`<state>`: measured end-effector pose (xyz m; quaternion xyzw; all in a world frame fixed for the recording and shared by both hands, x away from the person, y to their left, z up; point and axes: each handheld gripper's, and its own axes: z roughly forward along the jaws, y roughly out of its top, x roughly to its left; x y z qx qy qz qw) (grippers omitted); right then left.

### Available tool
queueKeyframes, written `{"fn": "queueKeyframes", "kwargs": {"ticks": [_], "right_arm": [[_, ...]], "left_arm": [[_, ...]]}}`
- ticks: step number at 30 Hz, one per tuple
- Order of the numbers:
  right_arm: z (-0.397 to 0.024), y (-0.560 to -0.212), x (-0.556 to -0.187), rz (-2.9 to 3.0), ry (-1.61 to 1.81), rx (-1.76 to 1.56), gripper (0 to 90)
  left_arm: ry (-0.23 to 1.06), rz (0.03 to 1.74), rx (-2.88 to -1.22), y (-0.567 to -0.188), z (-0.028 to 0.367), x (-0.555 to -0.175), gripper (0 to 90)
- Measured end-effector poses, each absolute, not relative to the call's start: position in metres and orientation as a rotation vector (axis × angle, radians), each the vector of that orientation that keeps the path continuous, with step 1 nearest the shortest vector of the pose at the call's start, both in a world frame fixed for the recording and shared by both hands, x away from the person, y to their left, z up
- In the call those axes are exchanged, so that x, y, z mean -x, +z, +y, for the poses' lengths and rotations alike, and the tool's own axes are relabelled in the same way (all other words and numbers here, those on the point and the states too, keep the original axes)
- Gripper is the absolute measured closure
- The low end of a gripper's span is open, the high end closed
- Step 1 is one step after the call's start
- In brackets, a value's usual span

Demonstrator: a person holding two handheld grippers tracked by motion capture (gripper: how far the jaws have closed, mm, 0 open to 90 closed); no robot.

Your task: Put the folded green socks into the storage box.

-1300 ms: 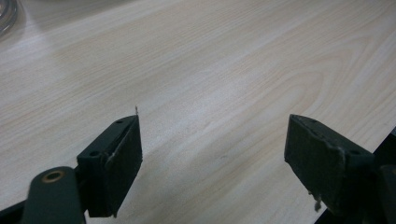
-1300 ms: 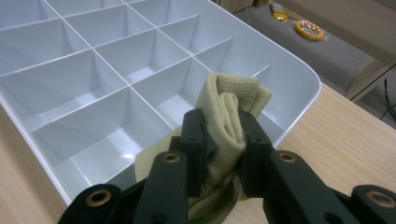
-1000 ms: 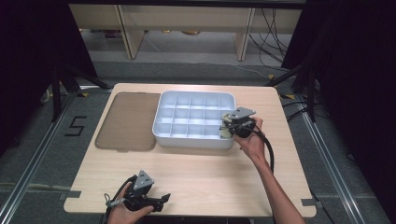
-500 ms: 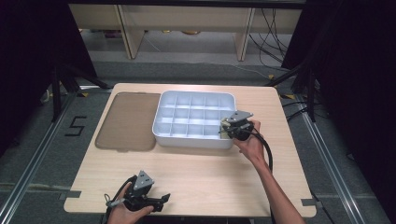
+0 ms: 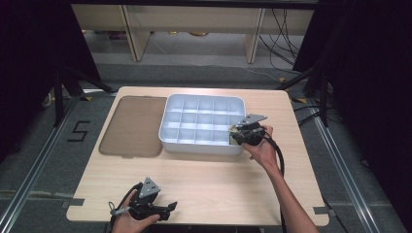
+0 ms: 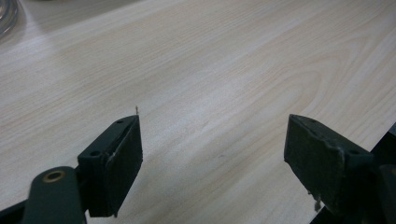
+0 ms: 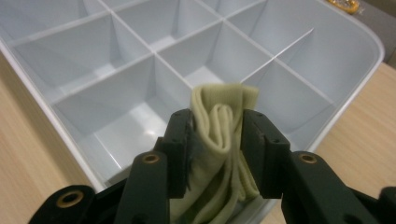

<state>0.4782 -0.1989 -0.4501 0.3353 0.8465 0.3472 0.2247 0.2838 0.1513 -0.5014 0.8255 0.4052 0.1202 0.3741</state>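
Observation:
A white tray [image 5: 201, 148] divided into several compartments stands in the middle of the table. My right gripper [image 5: 238, 133] hangs over its near right corner. In the right gripper view the jaws [image 7: 217, 126] have a folded pale green cloth [image 7: 224, 100] between them, over a corner compartment of the tray [image 7: 359, 42]. These jaws have just been opening, and both pads still touch the cloth. My left gripper [image 5: 170, 208] rests near the table's front edge. It stands open [image 6: 212, 140] over bare wood with nothing between its fingers.
A brown translucent lid [image 5: 131, 126] lies flat on the table to the left of the tray. The light wooden tabletop [image 5: 218, 179] stretches between the tray and the front edge. Shelving and cables stand on the floor behind the table.

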Motion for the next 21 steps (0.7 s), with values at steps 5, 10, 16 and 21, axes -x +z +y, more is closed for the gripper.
{"fn": "queueKeyframes", "kwargs": {"ticks": [5,10,16,21], "right_arm": [[-0.204,-0.433,-0.475,2.309,1.066,-0.889,75.5],[-0.204,-0.434,-0.48,2.304,1.038,-0.918,82.0],[-0.2,-0.448,-0.484,2.358,0.942,-0.95,83.1],[-0.192,-0.454,-0.484,2.405,0.875,-0.955,83.4]], "left_arm": [[0.313,1.032,-2.135,-0.501,0.153,-0.285,19.0],[0.296,1.034,-2.151,-0.501,0.153,-0.285,19.0],[0.298,1.038,-2.14,-0.502,0.152,-0.284,19.0],[0.309,1.019,-2.161,-0.501,0.153,-0.285,19.0]]}}
